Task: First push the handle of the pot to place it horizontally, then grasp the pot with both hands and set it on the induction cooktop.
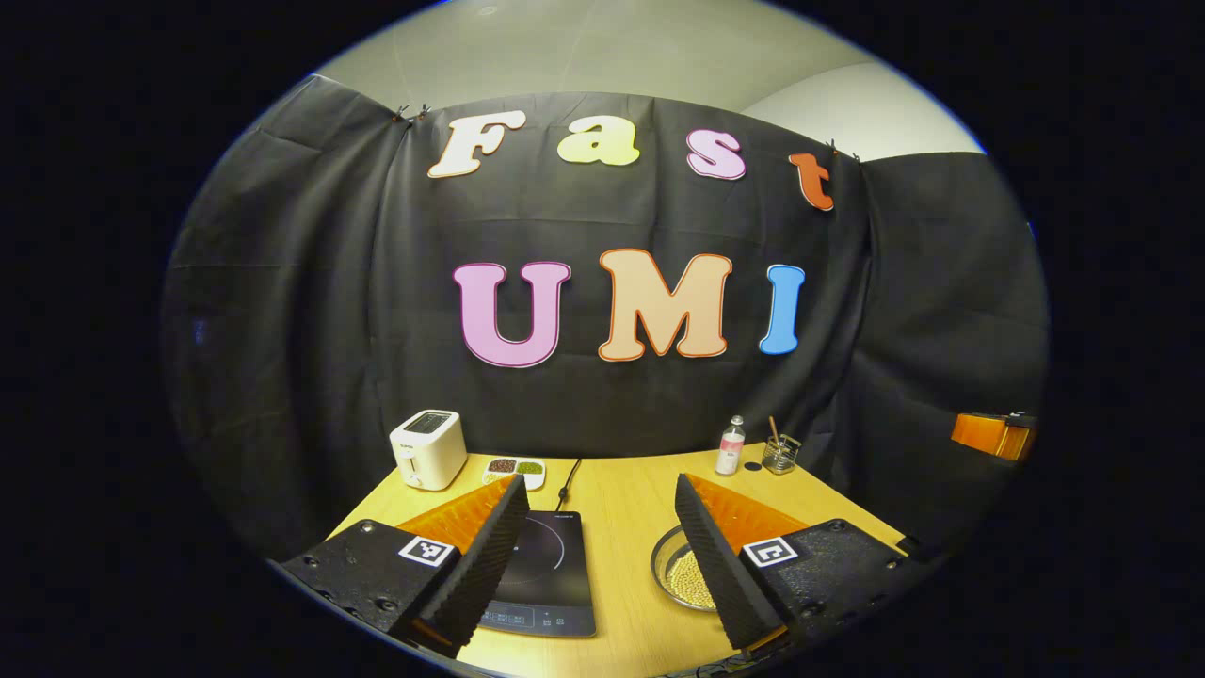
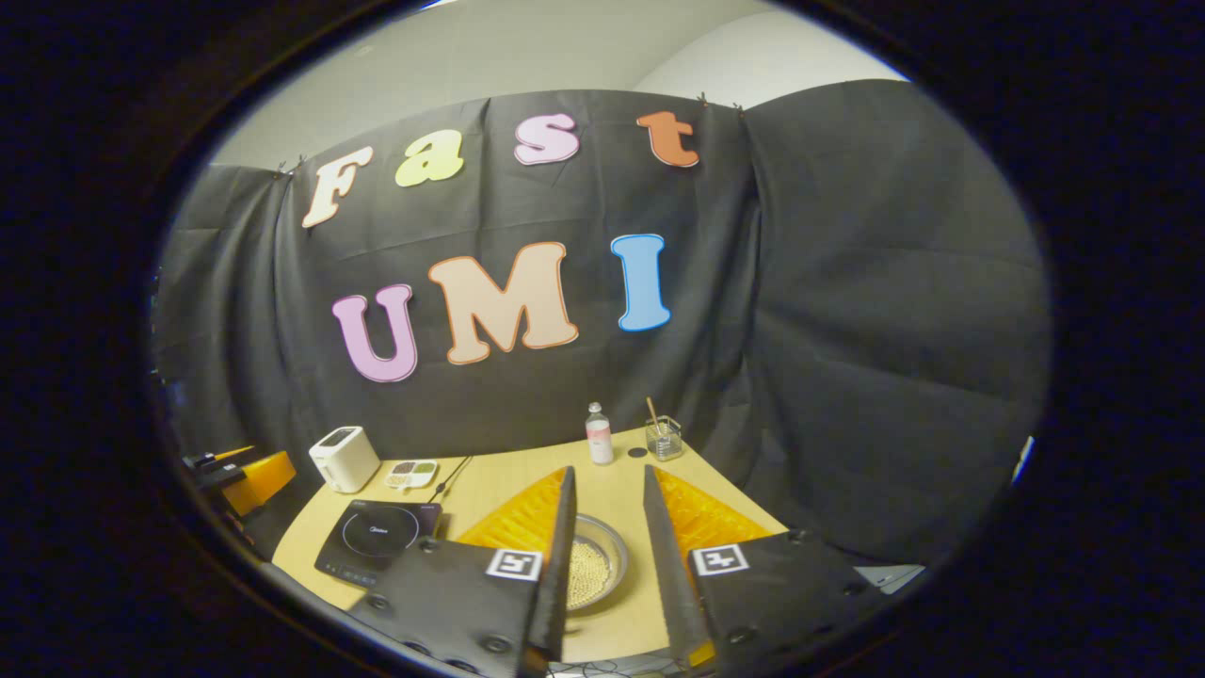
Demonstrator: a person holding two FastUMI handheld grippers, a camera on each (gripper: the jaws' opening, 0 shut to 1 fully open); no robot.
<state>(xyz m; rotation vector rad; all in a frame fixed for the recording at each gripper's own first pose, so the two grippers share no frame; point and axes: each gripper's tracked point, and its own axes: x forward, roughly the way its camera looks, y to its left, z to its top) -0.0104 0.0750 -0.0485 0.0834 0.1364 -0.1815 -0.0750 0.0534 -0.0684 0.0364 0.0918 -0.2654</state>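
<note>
left gripper [image 1: 597, 527]: fingers wide apart, empty | induction cooktop [image 1: 544, 574] beside its left finger | pot [image 1: 680, 574] by its right finger | right gripper [image 2: 605, 527]: fingers apart, empty | pot [image 2: 591, 563] between them, untouched | cooktop [image 2: 377, 537] off left on the table [image 2: 490, 490]

one pot [image 2: 591, 563], one cooktop [image 1: 544, 574], perhaps one bottle [image 1: 730, 446].

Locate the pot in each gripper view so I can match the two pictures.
Left gripper view: the pot sits low and right of centre on the table, partly behind the left gripper's right-hand finger.
Right gripper view: the pot sits low at centre, between the right gripper's open fingers.
Shared landmark: the cooktop lies to the pot's left in both.
</note>
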